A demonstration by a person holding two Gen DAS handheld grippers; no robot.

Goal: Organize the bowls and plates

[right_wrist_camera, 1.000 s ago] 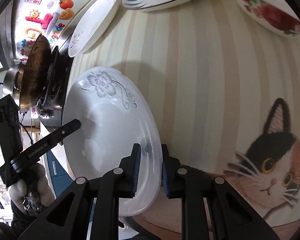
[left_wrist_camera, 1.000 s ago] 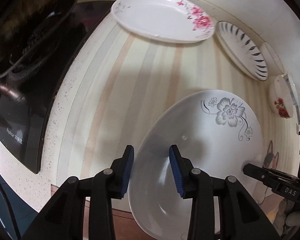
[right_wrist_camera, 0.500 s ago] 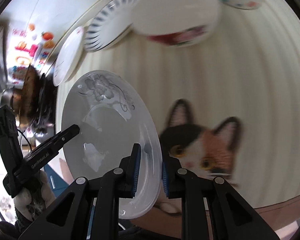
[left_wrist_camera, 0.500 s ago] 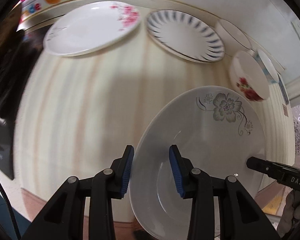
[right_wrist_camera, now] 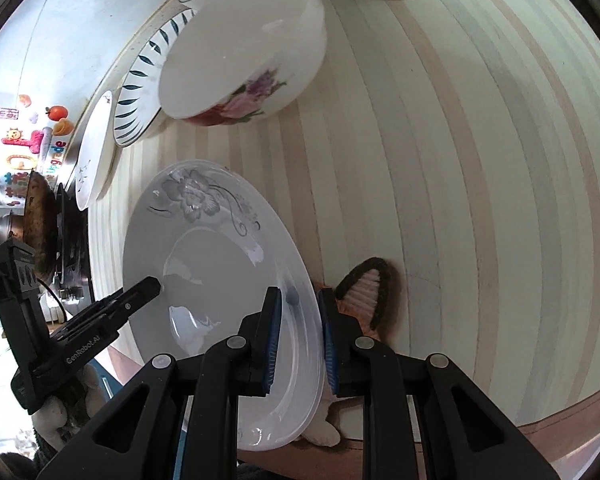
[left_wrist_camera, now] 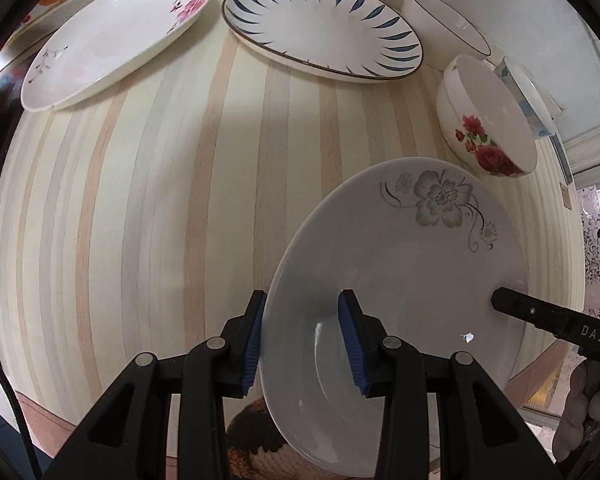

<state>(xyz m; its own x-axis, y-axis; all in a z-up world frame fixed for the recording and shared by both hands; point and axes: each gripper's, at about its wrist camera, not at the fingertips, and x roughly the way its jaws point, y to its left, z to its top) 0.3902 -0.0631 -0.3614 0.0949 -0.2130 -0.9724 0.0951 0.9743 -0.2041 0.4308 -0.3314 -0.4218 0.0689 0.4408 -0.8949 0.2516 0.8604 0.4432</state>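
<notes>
Left wrist view: left gripper [left_wrist_camera: 303,340], jaws part-open, straddles the rim of the grey-flower plate [left_wrist_camera: 412,264], held above the striped mat [left_wrist_camera: 140,208]. Right wrist view: right gripper [right_wrist_camera: 298,340], jaws narrowed, clamps the opposite rim of the plate [right_wrist_camera: 204,264]

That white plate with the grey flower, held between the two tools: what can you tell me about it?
The grey-flower plate is a glossy, white, deep, round dish, seemingly ceramic, with one grey blossom and curling stems on its rim. It is tilted above the striped table mat. The left gripper and the right gripper straddle opposite rims.
</notes>
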